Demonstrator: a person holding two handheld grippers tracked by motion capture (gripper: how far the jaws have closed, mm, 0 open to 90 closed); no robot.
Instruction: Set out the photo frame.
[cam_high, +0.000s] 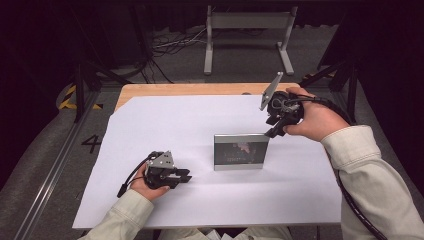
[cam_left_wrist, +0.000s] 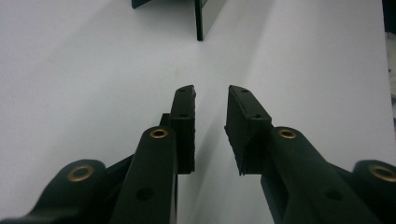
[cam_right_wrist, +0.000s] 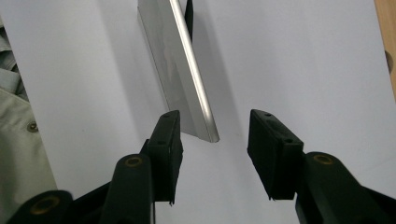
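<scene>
Picture frame stands upright mid-desk, right gripper parted around its top corner

I read the frame (cam_high: 240, 151) as stiff, light, easily tipped, probably glass-fronted; I'd take it by the metal edge (cam_right_wrist: 194, 70). My right gripper (cam_high: 274, 131) straddles the frame's upper right corner, pads clear of it. The left gripper (cam_high: 183, 176) rests half-open and empty on the white sheet (cam_high: 165, 120), left of the frame.

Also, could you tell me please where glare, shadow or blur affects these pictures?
High view: dark surroundings, and the frame has a glossy front with dim reflections. Right gripper view: a bright glare line runs along the frame's metal edge. Left gripper view: the near jaws look soft and cast grey shadows on the white sheet.
</scene>
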